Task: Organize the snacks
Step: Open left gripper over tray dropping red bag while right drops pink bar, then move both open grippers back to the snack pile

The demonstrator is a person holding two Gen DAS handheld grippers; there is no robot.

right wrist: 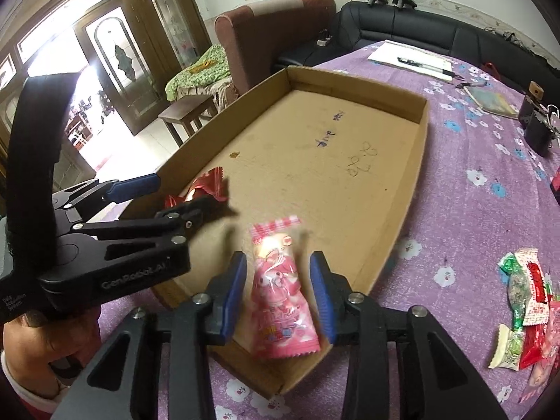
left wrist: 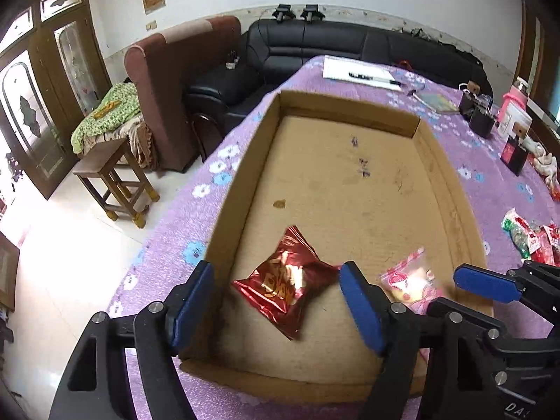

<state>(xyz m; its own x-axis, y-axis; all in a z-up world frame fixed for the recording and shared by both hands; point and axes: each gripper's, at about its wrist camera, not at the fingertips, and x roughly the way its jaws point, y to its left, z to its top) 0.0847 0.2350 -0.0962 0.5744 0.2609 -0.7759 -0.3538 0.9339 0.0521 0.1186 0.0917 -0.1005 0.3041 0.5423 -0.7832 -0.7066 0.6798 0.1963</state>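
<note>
Over a cardboard tray point(left wrist: 434, 161) on the purple tablecloth point(right wrist: 472, 210), left gripper point(left wrist: 276, 301) and right gripper point(right wrist: 276, 294) stand open, a red packet point(left wrist: 285, 283) and pink packet point(right wrist: 280, 297) loose between their pads; both should lift clear before fetching the snack pile point(right wrist: 525, 301).

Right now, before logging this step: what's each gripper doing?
Left gripper: open, red packet loose between the jaws.
Right gripper: open, pink packet between the jaws, ungripped.

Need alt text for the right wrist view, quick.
Open right gripper straddles a pink candy packet lying inside a shallow cardboard tray on a purple floral tablecloth; more wrapped snacks wait at right.
</note>
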